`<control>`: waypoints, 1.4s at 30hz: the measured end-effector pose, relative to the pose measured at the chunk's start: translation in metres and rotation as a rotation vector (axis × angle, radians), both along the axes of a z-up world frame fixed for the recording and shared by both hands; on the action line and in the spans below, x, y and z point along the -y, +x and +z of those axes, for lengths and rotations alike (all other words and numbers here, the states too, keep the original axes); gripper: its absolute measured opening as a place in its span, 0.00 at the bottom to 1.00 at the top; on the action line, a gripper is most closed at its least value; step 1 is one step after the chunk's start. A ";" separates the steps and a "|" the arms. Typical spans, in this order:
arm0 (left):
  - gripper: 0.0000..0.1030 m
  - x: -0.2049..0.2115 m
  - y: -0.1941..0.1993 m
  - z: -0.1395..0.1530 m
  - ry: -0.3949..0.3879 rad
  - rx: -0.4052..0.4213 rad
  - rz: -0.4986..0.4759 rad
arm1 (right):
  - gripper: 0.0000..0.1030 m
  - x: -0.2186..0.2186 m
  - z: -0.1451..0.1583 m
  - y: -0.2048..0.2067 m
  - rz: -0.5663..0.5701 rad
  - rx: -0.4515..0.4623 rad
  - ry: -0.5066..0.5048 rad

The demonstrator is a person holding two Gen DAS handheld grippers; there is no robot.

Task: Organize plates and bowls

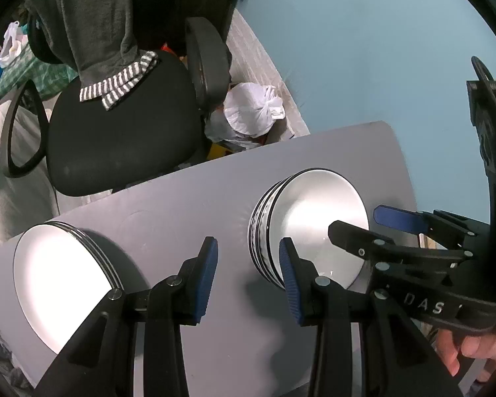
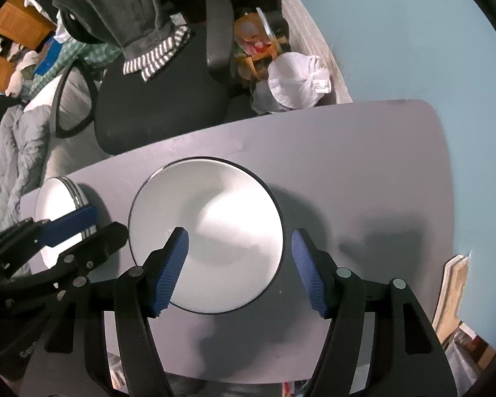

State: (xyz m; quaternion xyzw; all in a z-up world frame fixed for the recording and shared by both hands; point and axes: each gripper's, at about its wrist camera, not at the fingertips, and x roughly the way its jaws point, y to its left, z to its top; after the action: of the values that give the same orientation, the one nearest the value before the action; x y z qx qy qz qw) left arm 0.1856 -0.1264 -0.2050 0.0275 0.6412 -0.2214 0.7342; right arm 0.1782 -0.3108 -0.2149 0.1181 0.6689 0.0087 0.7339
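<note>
Overlapping bowl stack (image 1: 317, 218), right hand-held gripper (image 1: 363, 228)

Bare table (image 1: 168, 228) between plates (image 1: 59, 281) and bowls (image 1: 310, 225) (2 stacks).

- A flat grey table top (image 2: 363, 152) fills the middle, and everything else is placed from it.
- A stack of round white bowls with thin black rims (image 2: 205, 235) sits in the middle of the table.
- The right gripper (image 2: 239, 271), black with blue ribbed pads, hangs over the near side of the bowls with its two fingers wide apart.
- A stack of flat white plates with dark rims (image 2: 61, 201) sits at the table's left end.
- The left gripper (image 2: 82, 228) hangs over those plates, fingers parted.
- A black office chair (image 2: 162, 99) stands behind the table, with a grey striped cloth (image 2: 148, 46) draped on it.
- A white plastic bag (image 2: 297, 79) sits behind the table's far edge.
</note>
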 end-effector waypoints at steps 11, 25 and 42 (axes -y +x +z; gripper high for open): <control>0.38 -0.019 -0.019 0.036 -0.051 0.055 0.006 | 0.63 -0.002 0.051 -0.019 0.005 0.146 -0.085; 0.40 -0.061 -0.061 0.085 -0.086 0.133 0.009 | 0.63 -0.007 0.117 -0.071 -0.037 0.359 -0.136; 0.41 -0.100 -0.107 0.099 -0.115 0.132 0.028 | 0.63 -0.047 0.134 -0.116 0.005 0.437 -0.192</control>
State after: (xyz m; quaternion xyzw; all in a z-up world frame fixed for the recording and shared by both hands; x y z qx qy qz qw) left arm 0.0785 -0.0263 -0.1062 -0.0088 0.5779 -0.2453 0.7783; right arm 0.0621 -0.2642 -0.0807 0.0416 0.4923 -0.0277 0.8690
